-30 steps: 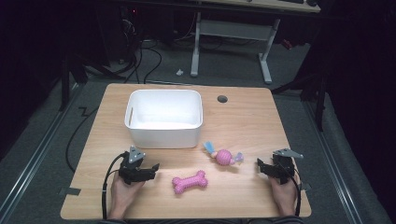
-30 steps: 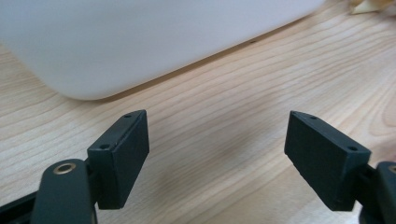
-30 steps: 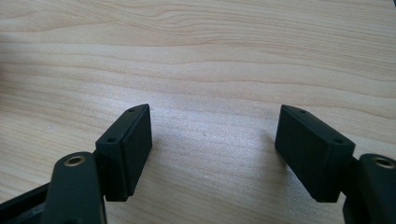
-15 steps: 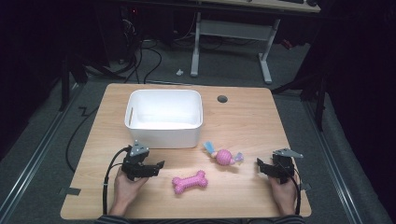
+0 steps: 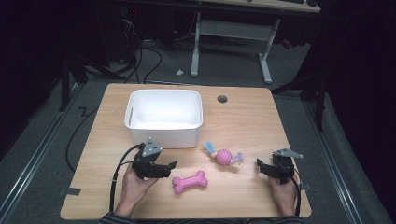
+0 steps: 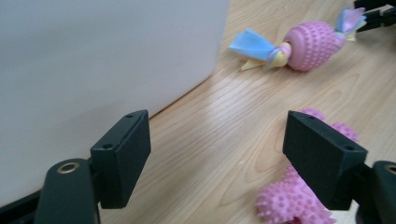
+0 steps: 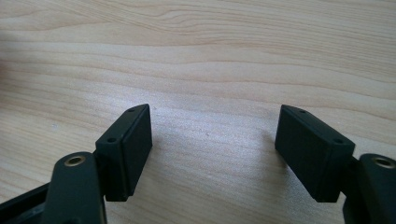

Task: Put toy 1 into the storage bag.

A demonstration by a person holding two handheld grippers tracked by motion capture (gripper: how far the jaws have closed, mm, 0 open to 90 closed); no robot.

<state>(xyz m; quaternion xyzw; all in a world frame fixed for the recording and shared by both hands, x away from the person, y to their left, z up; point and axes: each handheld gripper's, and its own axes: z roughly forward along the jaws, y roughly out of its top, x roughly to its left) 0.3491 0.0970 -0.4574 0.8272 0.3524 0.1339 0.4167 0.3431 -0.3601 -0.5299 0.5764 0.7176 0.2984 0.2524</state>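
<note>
Left tongs (image 6: pixel 217 154) wide, empty, skewed off the pink bone toy (image 6: pixel 299 196) near the white bin (image 5: pixel 164 116); closing risks nudging it; right tongs (image 7: pixel 215 154) wide, idle.

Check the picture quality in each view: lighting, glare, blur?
High view: the wooden table is evenly lit, the surroundings fall into darkness, and the white bin looks bright without losing its shape. Left gripper view: the bin wall close by is soft and featureless, the pink bone toy slightly blurred. Right gripper view: wood grain crisp, a mild sheen, soft shadows beside the jaws.
</note>
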